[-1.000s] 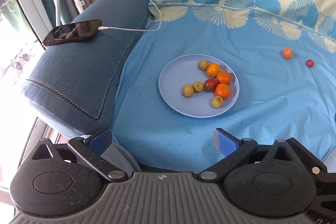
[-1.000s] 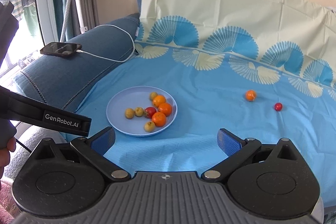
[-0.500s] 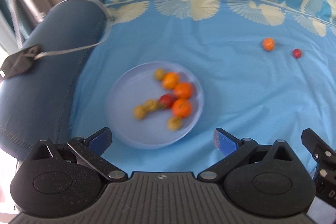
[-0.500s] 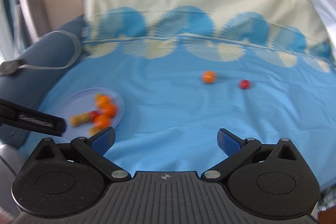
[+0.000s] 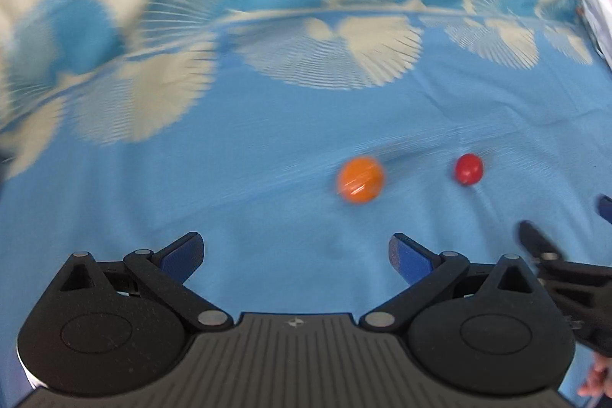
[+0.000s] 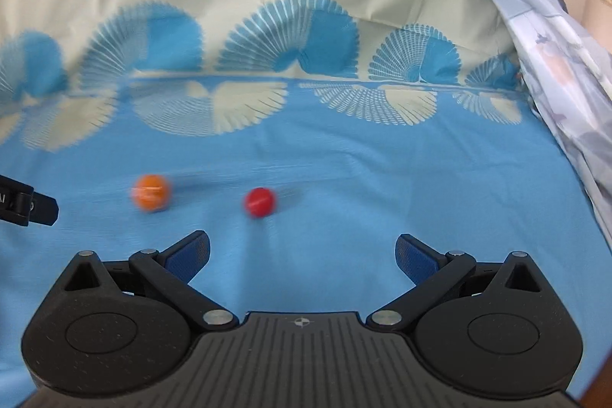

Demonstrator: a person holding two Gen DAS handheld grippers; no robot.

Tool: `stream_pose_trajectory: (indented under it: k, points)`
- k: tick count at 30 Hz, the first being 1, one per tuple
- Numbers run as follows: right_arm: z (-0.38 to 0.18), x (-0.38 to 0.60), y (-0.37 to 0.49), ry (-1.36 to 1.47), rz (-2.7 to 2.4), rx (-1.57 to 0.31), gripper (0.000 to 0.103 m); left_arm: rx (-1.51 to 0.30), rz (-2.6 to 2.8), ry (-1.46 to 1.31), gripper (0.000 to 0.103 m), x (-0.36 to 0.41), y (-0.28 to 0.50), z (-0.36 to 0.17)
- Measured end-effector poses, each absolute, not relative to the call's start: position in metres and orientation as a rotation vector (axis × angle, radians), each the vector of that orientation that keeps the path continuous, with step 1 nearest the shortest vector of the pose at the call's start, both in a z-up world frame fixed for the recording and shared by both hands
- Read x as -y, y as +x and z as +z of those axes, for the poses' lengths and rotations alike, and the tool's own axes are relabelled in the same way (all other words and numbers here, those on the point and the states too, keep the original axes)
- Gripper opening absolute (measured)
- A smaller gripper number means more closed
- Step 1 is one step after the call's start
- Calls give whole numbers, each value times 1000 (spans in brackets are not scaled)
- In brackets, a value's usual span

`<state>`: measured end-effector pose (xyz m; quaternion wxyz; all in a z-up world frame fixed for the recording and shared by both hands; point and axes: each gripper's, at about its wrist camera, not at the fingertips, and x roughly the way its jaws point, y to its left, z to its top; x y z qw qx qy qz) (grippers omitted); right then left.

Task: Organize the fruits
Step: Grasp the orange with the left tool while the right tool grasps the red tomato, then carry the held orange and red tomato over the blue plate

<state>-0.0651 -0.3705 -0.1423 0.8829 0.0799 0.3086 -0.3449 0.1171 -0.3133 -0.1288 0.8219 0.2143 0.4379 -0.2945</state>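
A small orange fruit (image 5: 360, 179) and a smaller red fruit (image 5: 468, 169) lie apart on the blue sheet (image 5: 267, 201). My left gripper (image 5: 296, 251) is open and empty, just short of the orange fruit, which sits ahead and a little right. In the right wrist view the orange fruit (image 6: 151, 192) is at the left and the red fruit (image 6: 260, 202) lies ahead, slightly left of my right gripper (image 6: 302, 253), which is open and empty. The plate of fruits is out of view.
The sheet rises up the backrest with cream and blue fan patterns (image 6: 290, 37). A pale grey patterned cloth (image 6: 554, 37) hangs at the right. The right gripper's body (image 5: 566, 274) shows at the left view's right edge; the left gripper's body (image 6: 26, 207) shows at the right view's left edge.
Both grippers have swung right and forward, away from the plate, which has left both views. The orange and red fruits are now much closer. Both grippers stay open.
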Motion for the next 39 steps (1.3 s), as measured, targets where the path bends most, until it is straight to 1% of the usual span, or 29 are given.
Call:
stream_pose_trajectory:
  k: [5, 9, 14, 15, 16, 17, 18, 19, 23, 26, 31, 32, 35, 36, 37, 38, 39]
  points:
    - [-186, 421, -21, 166, -649, -688, 102, -957, -688, 482, 103, 361, 142, -166]
    - [-212, 435, 11, 147, -580, -680, 102, -981, -653, 527, 103, 374, 160, -192]
    - [-215, 431, 18, 108, -576, -632, 102, -988, -668, 483, 103, 367, 165, -194]
    - [-215, 431, 19, 108, -577, -629, 102, -982, -657, 476, 100, 367, 164, -193]
    - [-215, 431, 18, 105, -577, -626, 92, -974, -648, 459, 85, 365, 162, -189]
    - [-212, 424, 15, 85, -545, -605, 78, -966, -659, 442, 73, 363, 159, -184]
    - [-210, 419, 15, 72, -534, -612, 44, -961, -684, 435, 40, 361, 155, -179]
    - [-210, 419, 15, 72, -534, -612, 32, -966, -694, 438, 41, 361, 151, -174]
    - [-203, 409, 14, 84, -573, -643, 32, -964, -690, 410, 41, 348, 138, -154]
    - [-185, 403, 0, 129, -601, -628, 32, -946, -692, 380, 41, 324, 123, -127]
    - [-125, 363, -49, 158, -591, -541, 32, -898, -671, 344, 41, 271, 88, -75]
    - [-125, 363, -49, 158, -591, -541, 32, -888, -662, 339, 41, 258, 80, -64]
    - [-94, 332, -74, 163, -560, -506, 32, -874, -632, 318, 41, 218, 55, -34]
    - [-74, 307, -91, 169, -527, -480, 32, -871, -617, 313, 41, 203, 46, -26]
    - [-74, 307, -91, 169, -527, -480, 32, -867, -605, 310, 41, 188, 37, -18]
    - [-56, 280, -106, 170, -487, -459, 32, -864, -592, 306, 41, 174, 29, -11]
    - [-56, 280, -106, 170, -487, -459, 32, -863, -578, 303, 41, 158, 20, -5]
